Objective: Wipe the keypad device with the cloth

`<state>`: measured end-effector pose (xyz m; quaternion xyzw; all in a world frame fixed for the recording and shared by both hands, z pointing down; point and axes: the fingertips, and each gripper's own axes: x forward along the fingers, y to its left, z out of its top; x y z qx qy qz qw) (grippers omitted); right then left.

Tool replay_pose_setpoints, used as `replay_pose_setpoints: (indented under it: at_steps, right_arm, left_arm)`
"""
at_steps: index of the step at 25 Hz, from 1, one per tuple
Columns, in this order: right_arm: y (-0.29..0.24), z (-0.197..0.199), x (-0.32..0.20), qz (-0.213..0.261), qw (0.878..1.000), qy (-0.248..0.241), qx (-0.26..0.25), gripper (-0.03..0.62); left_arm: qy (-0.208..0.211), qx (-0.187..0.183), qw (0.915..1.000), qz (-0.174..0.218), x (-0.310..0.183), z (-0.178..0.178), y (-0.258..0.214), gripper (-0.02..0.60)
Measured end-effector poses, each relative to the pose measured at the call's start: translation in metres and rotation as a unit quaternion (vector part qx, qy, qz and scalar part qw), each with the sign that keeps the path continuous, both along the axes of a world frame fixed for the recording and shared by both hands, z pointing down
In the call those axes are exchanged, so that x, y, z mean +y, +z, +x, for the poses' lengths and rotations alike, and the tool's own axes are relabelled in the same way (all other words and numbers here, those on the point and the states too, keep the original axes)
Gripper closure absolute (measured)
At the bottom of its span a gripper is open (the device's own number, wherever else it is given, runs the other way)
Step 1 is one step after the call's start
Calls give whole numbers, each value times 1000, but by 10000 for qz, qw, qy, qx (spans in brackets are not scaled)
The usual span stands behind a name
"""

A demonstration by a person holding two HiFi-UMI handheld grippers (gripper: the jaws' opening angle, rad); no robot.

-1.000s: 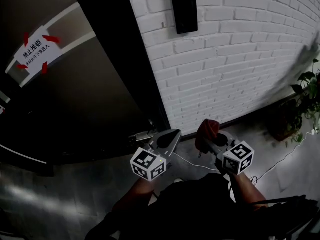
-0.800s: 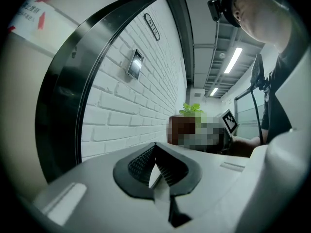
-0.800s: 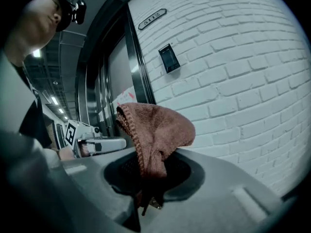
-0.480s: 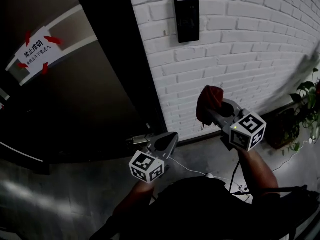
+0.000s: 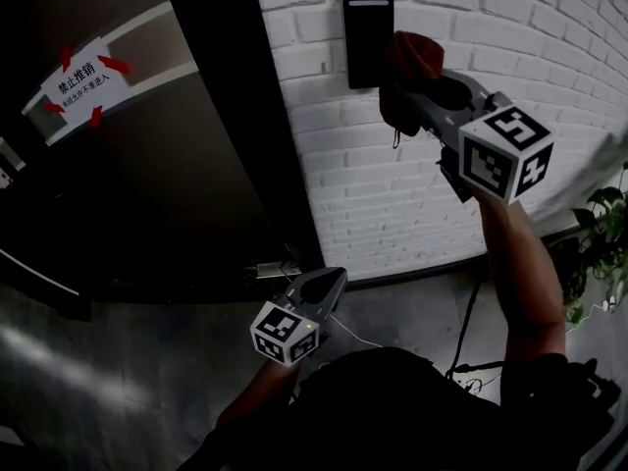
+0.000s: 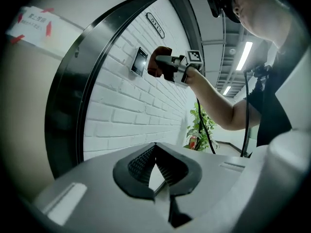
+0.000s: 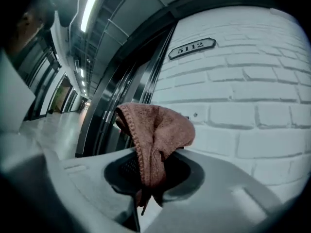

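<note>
A black keypad device [image 5: 365,42] hangs on the white brick wall [image 5: 422,194]; the left gripper view shows it too [image 6: 139,62]. My right gripper [image 5: 410,81] is raised beside the keypad's right edge and is shut on a red-brown cloth [image 5: 412,52]. The bunched cloth [image 7: 158,130] sticks up from the jaws of the right gripper [image 7: 150,178] and hides the keypad in that view. I cannot tell whether cloth and keypad touch. My left gripper [image 5: 329,281] hangs low near the door frame, shut [image 6: 155,147] with nothing in it.
A dark metal door [image 5: 147,194] with a taped white sign [image 5: 78,81] and a handle [image 5: 275,268] stands left of the wall. A potted plant [image 5: 599,253] is at the right. A white cable [image 5: 363,337] lies on the floor. A number plate [image 7: 192,47] sits high on the wall.
My right gripper has risen with the cloth from waist height to the keypad's right edge. The left gripper has stayed low and shut.
</note>
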<state>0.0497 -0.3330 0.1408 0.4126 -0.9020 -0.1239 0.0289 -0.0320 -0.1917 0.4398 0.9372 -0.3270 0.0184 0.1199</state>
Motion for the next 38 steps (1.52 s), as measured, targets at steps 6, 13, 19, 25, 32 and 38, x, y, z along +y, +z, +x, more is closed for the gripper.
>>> replay_pose_setpoints:
  at_steps: [6, 13, 19, 25, 32, 38]
  right_arm:
    - [-59, -10, -34, 497, 9986, 178, 84, 526]
    - [-95, -22, -54, 839, 9956, 411, 112, 525]
    - [-85, -27, -65, 722, 9965, 411, 111, 526]
    - [-74, -28, -67, 636, 9968, 442, 181, 525]
    - [-45, -30, -68, 367, 9981, 433, 254, 525]
    - [-19, -26, -69, 112, 9988, 432, 218, 525]
  left_arm:
    - [-421, -46, 9991, 54, 1, -13, 5, 565]
    - [-593, -22, 9982, -49, 8, -16, 11, 565]
    - [-653, -16, 9979, -52, 6, -24, 10, 565]
    - [-618, -9, 9981, -30, 4, -27, 9, 565]
    - [-612, -18, 9981, -3, 3, -30, 10, 565]
    - [-561, -24, 9984, -114, 7, -29, 12, 565]
